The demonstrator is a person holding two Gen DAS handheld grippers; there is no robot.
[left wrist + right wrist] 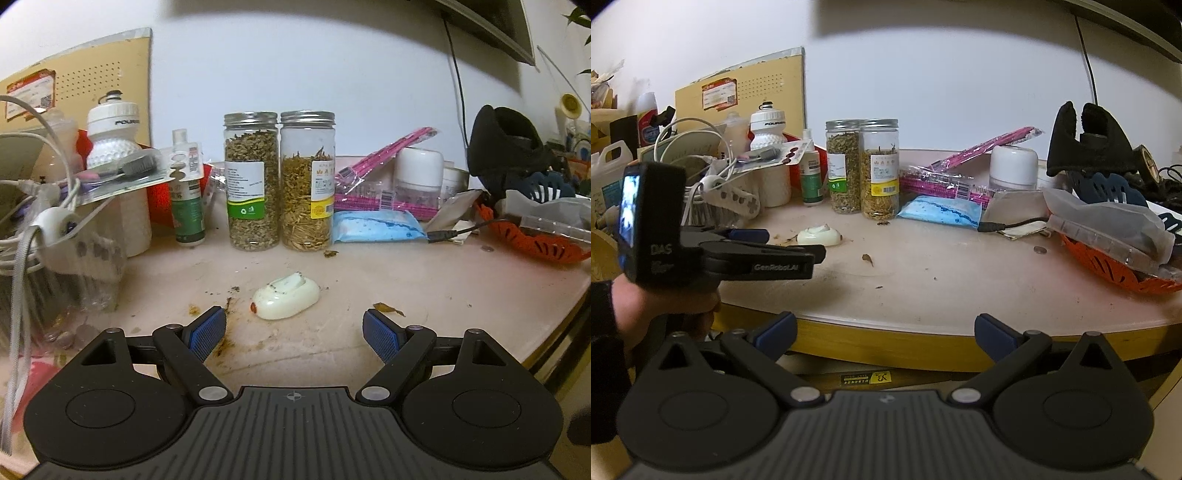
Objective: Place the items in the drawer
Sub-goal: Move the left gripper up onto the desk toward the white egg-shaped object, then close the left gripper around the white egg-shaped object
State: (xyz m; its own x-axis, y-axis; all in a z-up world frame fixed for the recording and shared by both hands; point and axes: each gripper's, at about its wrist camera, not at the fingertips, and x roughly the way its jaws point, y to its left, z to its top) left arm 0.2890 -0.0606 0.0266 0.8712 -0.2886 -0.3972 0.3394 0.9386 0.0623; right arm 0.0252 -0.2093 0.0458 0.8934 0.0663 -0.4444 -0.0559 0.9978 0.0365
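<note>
The white case (286, 301) lies on the table (406, 280) at 12 o'clock from the left claw (294, 330), just ahead, long axis running 8-to-2. Both claws gape empty; the right claw (885, 332) hangs back off the table edge, so the left is nearer

Orange basket (535, 243); black cable (454, 233); wall (332, 74).

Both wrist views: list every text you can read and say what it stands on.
"FOURIERS", partly cut off, on the white bottle.
"GenRobot.AI" on the side of the left tongs.
"DAS" on the black camera block behind the left tongs.
Labels on the two tea jars, the green tube, the sticker on the yellow board and the yellow tag under the table edge: too small or blurred to read.
</note>
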